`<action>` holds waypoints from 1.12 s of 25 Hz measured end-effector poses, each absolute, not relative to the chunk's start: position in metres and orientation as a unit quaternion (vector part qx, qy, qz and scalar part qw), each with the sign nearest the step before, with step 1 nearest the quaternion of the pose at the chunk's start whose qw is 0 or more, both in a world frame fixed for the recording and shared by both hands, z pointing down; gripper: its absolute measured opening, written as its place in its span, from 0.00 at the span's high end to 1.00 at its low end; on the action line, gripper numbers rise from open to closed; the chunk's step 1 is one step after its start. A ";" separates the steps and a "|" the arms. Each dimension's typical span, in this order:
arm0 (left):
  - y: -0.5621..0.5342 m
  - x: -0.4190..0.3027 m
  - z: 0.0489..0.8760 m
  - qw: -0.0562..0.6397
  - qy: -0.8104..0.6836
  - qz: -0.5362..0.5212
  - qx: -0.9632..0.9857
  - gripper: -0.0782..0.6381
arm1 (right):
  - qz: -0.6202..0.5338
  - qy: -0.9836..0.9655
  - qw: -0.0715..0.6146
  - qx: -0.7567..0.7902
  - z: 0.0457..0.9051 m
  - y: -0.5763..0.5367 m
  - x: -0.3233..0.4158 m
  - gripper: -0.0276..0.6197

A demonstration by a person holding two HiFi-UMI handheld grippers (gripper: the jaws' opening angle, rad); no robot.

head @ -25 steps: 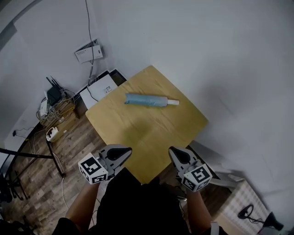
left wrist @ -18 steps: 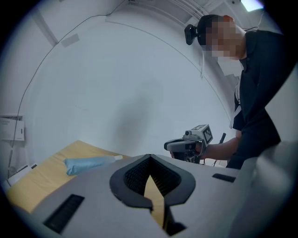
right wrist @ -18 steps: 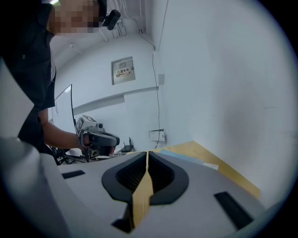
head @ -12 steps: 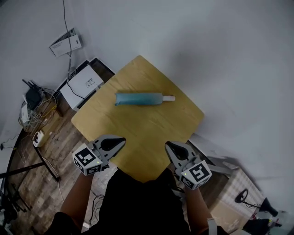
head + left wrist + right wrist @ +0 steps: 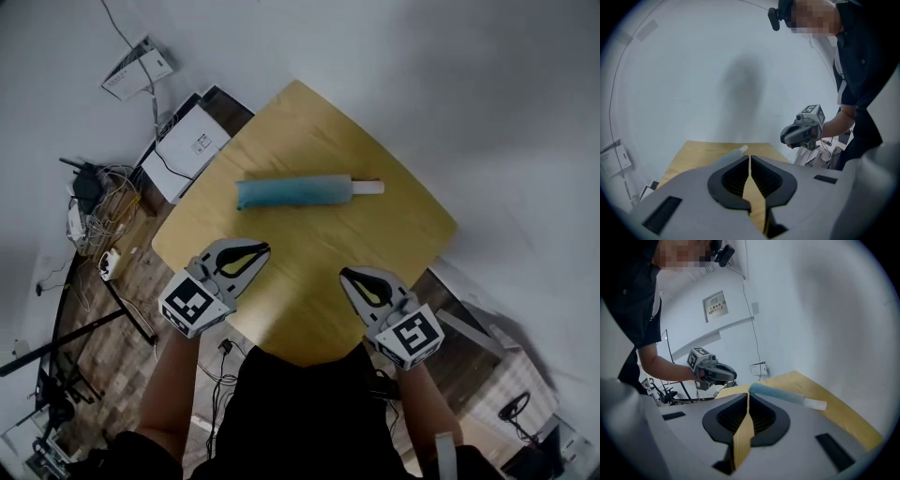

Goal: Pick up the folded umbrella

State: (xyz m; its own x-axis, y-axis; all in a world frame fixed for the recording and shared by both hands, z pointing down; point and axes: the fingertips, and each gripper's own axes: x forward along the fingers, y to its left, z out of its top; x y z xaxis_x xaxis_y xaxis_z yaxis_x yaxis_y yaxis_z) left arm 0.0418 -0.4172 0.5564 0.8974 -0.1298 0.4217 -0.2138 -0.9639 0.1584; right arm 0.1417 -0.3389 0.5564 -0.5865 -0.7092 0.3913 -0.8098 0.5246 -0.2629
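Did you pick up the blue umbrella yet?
Not yet. The folded umbrella lies flat on the table, untouched. The left hand-held gripper and right hand-held gripper are over the table's near edge, jaws shut and empty. Left to do: reach it, open, grab and lift.

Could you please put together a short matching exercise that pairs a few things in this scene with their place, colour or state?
Things:
1. folded umbrella
2. left tool
3. table
4. white box

Descriptions:
A. pale yellow wood
B. on the floor beside the table
C. jaws together, nothing between them
D. lying on the table top, touched by neither tool

Pairs: 1-D, 2-C, 3-A, 4-B
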 end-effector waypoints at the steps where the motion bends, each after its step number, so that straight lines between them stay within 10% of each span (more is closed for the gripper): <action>1: -0.425 0.047 0.563 0.090 -0.089 0.226 0.966 0.87 | 0.207 -0.873 0.111 0.428 0.557 -0.347 0.140 0.92; 15: -0.489 0.127 0.646 -0.066 -0.002 0.428 0.901 0.52 | 0.237 -0.885 0.051 0.397 0.606 -0.372 0.148 0.92; 28: -0.499 0.155 0.712 -0.142 0.100 0.567 0.805 0.41 | 0.256 -0.853 0.033 0.453 0.635 -0.370 0.202 0.92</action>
